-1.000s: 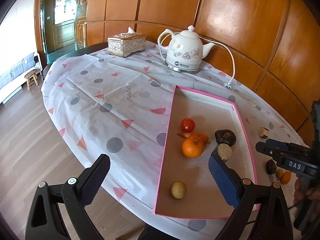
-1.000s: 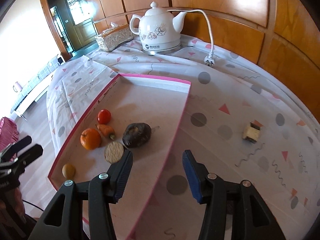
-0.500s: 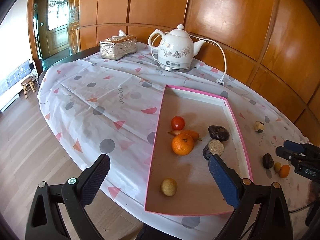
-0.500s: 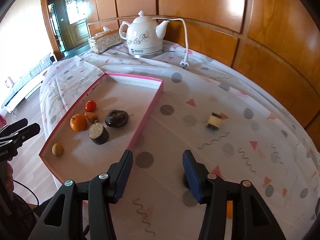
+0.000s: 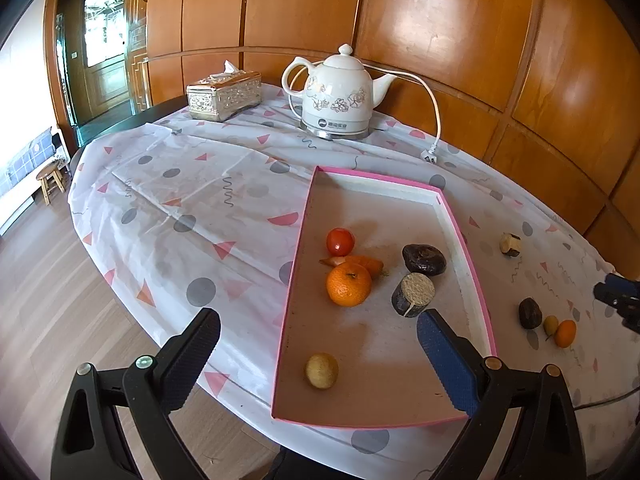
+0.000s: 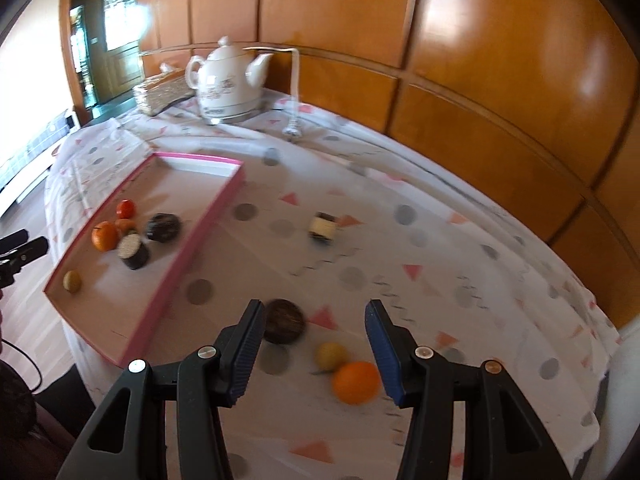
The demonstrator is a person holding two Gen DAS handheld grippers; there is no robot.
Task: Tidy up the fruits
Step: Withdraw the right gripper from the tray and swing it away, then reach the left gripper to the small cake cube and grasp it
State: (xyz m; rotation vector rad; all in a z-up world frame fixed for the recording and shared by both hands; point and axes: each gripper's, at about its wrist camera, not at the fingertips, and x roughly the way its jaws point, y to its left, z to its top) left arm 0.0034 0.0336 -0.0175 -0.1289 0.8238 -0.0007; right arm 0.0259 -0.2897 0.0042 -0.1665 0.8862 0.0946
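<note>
A pink-rimmed tray [image 5: 464, 236] [image 6: 212, 212] lies on the patterned tablecloth. It holds a tomato [image 5: 340, 241], a carrot [image 5: 362, 263], an orange [image 5: 348, 284], a dark fruit [image 5: 424, 259], a dark cut piece [image 5: 414, 294] and a small yellow fruit [image 5: 322, 370]. My left gripper [image 5: 318, 340] stands open above the tray's near end. My right gripper [image 6: 314, 328] is open over three loose fruits on the cloth: a dark one [image 6: 284, 321], a small yellow one [image 6: 331, 354] and an orange one [image 6: 356, 382]. A cut piece [image 6: 322, 229] lies further back.
A white kettle [image 5: 340, 96] with its cord and plug [image 5: 430, 156] stands at the back, a tissue box [image 5: 224, 94] to its left. Wood panelling runs close behind the table. The floor drops off at the left; a stool [image 5: 50, 178] stands there.
My right gripper has swung right, away from the tray, and now hangs over the three loose fruits. The left gripper has barely shifted and stays open.
</note>
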